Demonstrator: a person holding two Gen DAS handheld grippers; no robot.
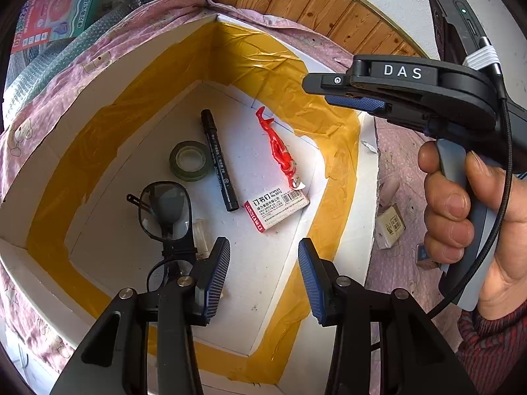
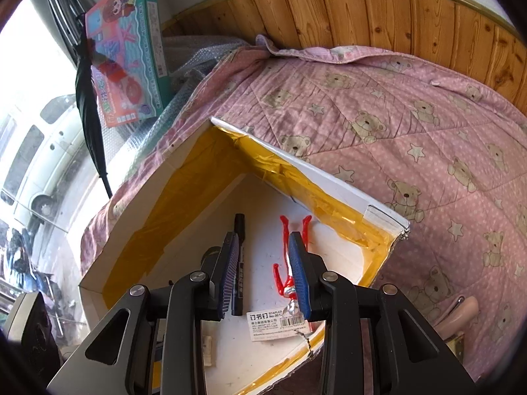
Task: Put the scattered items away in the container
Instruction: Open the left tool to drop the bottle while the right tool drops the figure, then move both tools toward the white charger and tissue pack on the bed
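Left tongs (image 1: 263, 276): jaws apart, empty, above the box (image 1: 108, 75).
Right tongs (image 2: 266, 273): jaws apart, empty, over the box floor.
Inside box: marker (image 1: 219, 159), tape roll (image 1: 189, 160), glasses (image 1: 164, 210), red figure (image 1: 280, 148), staples (image 1: 276, 209).
Outside: small packet (image 1: 390, 227) on the quilt (image 2: 411, 131), just beside the box wall.
Risk: reaching for the packet could knock the wall; dropped items could strike the glasses.
Room: box floor open near its corners; quilt to the right wide open.

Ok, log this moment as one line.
left tool open, empty | right tool open, empty, over box | inside: marker, tape roll, glasses, staples box, red figure
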